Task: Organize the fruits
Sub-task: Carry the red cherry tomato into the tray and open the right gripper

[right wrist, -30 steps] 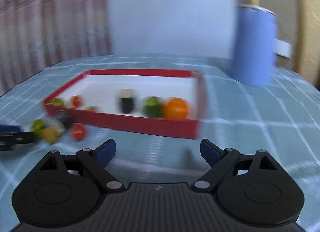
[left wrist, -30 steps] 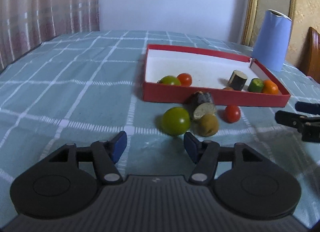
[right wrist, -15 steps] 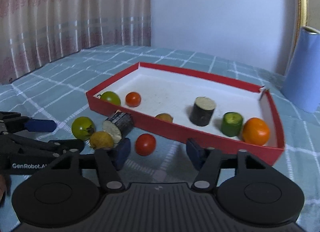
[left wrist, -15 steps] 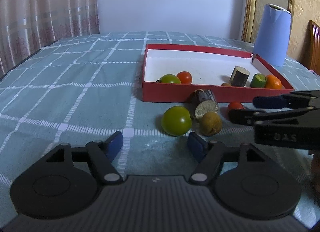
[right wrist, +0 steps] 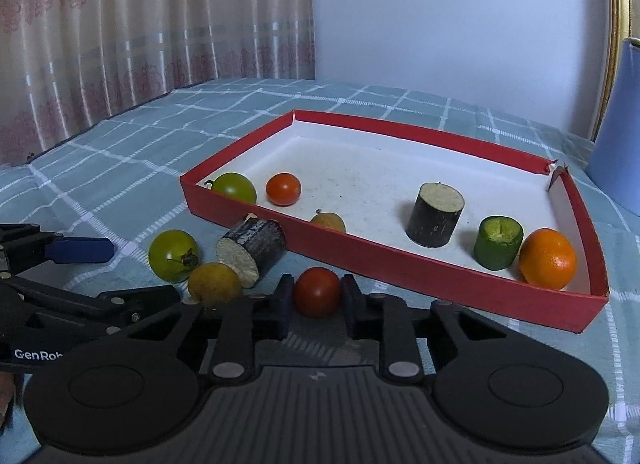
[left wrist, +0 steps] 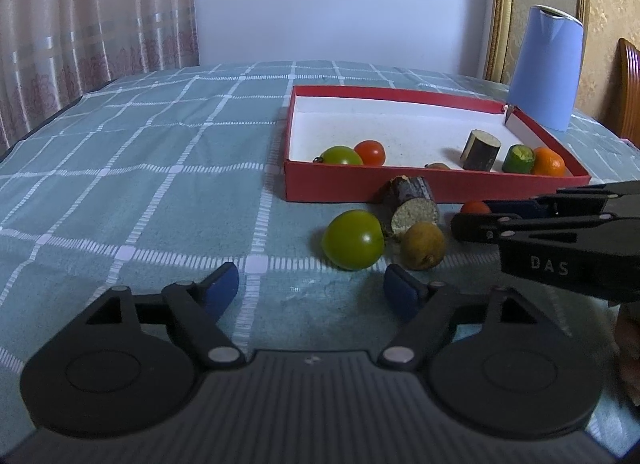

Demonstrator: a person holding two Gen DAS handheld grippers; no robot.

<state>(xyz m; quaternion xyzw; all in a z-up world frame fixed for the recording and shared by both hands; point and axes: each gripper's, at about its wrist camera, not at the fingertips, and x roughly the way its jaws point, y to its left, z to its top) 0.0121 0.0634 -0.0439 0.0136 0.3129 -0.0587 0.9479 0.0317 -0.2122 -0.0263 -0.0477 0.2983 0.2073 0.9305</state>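
Note:
A red tray point(right wrist: 440, 272) with a white floor holds a green tomato point(right wrist: 234, 186), a red tomato point(right wrist: 283, 189), a yellow fruit, a dark cylinder point(right wrist: 435, 214), a green piece point(right wrist: 498, 242) and an orange point(right wrist: 547, 258). On the cloth in front lie a green tomato point(left wrist: 353, 239), a yellow-brown fruit point(left wrist: 423, 245), a dark log piece point(left wrist: 410, 205) and a red tomato point(right wrist: 317, 291). My right gripper point(right wrist: 316, 300) has closed around this red tomato, its pads at both sides. My left gripper point(left wrist: 310, 290) is open and empty, just short of the green tomato.
A blue cylinder point(left wrist: 546, 67) stands behind the tray's far right corner. The table has a teal checked cloth point(left wrist: 160, 167). Curtains hang at the left and a wooden chair point(left wrist: 628, 83) stands at the right.
My right gripper swung left, came down to the red tomato on the cloth and closed around it. My left gripper stayed nearly still and open.

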